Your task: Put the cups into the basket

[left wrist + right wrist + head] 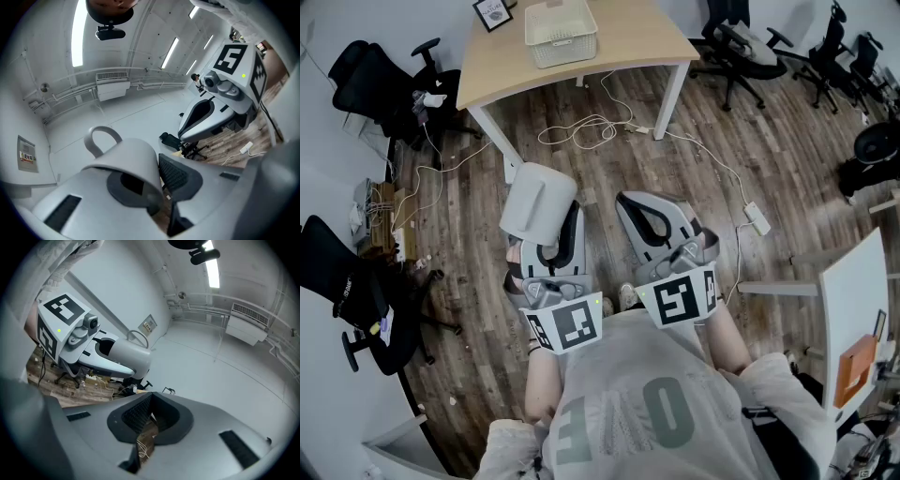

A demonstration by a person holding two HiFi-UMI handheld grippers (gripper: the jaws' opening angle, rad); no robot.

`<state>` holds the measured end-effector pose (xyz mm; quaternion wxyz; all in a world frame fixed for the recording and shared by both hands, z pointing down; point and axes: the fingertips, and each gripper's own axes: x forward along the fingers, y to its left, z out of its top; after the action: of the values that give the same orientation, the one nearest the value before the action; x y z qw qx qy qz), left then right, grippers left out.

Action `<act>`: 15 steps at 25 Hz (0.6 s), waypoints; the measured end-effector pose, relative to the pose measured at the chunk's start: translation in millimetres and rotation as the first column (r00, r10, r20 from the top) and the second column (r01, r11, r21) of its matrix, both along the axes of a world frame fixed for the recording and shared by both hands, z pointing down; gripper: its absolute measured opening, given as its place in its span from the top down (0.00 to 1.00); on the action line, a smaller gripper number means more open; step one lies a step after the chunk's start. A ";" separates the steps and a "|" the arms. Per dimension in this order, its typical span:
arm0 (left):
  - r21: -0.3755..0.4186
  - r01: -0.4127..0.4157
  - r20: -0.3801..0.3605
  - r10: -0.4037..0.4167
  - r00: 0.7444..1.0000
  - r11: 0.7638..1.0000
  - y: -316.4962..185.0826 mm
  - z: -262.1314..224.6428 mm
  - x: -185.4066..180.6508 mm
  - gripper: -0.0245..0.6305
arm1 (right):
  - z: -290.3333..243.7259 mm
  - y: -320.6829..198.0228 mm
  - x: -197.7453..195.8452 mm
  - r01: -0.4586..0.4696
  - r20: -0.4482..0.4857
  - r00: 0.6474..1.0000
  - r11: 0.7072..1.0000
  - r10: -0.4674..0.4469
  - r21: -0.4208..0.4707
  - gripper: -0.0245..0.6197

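The right gripper's (149, 414) grey jaws, lined with dark ribbed pads, fill the lower edge. Their tips are together, and the thin slit below them shows brown wooden floor (43, 385) and a white cable (143, 447). At the left, the left gripper (123, 367), with its black-and-white marker cube (58, 315), clamps a pale grey loop-handled cup (133, 356). A white wall-mounted air conditioner (246, 326) is at the upper right.

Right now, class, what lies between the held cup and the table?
In the head view, wood floor with a looped white cable lies between the cup and the table.
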<state>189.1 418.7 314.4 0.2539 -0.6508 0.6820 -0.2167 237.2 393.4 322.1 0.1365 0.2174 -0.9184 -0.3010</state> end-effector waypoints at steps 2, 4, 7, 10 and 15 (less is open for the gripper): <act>-0.003 -0.001 0.008 0.001 1.000 1.000 -5.1 0.3 1.7 0.84 | 0.8 -4.6 1.2 -0.002 -0.006 1.000 1.000 0.002 0.007 0.96; -0.005 -0.002 0.012 0.002 1.000 1.000 -9.6 1.3 2.1 0.84 | 2.2 -8.8 1.6 -0.002 -0.010 1.000 1.000 0.002 0.008 0.96; -0.009 -0.003 0.009 0.003 1.000 1.000 -15.7 3.9 1.0 0.84 | 5.9 -15.3 2.1 -0.007 -0.016 1.000 1.000 0.007 0.002 0.96; -0.017 -0.002 0.009 0.002 1.000 1.000 -24.9 5.8 0.8 0.84 | 6.8 -25.1 4.4 -0.008 0.001 1.000 1.000 0.008 -0.014 0.96; -0.016 0.005 0.004 -0.005 1.000 1.000 -42.3 8.5 -0.1 0.84 | 5.9 -43.8 10.9 -0.007 0.047 0.999 1.000 0.008 -0.028 0.96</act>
<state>189.0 376.4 323.0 0.2496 -0.6507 0.6813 -0.2239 248.1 349.6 328.0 0.1191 0.2261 -0.9245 -0.2827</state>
